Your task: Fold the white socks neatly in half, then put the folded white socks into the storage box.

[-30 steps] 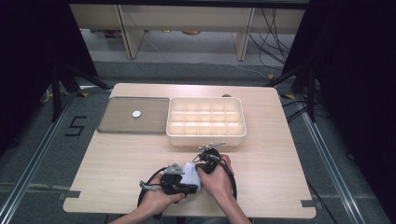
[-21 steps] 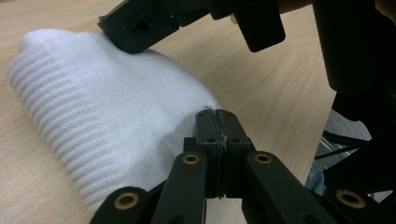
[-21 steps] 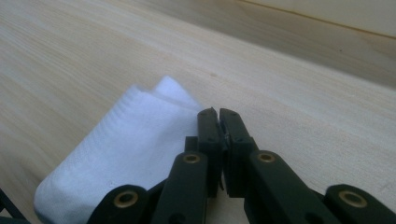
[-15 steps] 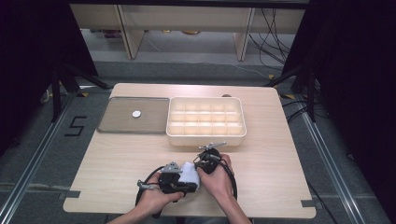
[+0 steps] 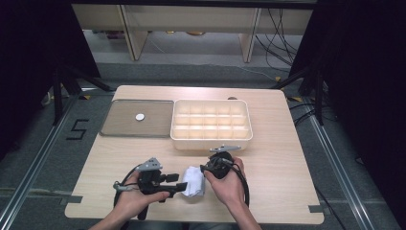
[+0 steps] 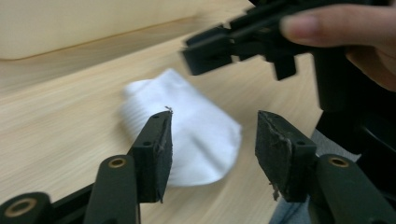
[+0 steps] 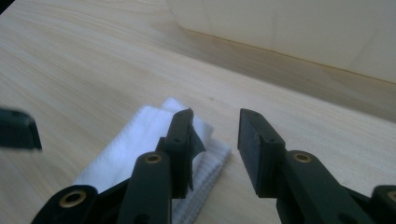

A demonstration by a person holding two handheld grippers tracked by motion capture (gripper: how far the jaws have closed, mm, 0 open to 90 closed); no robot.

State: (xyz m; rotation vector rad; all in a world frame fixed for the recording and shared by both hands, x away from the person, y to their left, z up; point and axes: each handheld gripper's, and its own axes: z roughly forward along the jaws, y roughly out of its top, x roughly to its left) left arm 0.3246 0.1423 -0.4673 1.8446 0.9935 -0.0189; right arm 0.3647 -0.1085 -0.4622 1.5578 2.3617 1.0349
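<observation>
Now both grippers stand over a white sock near the table's front edge.

Folded flat, the sock lies on the wood between the left gripper and the right gripper. Each gripper's jaws have just been opening and now stand apart, pressing on nothing: in the left gripper view the sock lies beyond the left gripper, and in the right gripper view the sock lies under and beside the right gripper. Just behind the hands sits a cream divided box, well apart from the sock; left of it lies a grey tray with a small white disc on it. Nothing stands between sock and box.
</observation>
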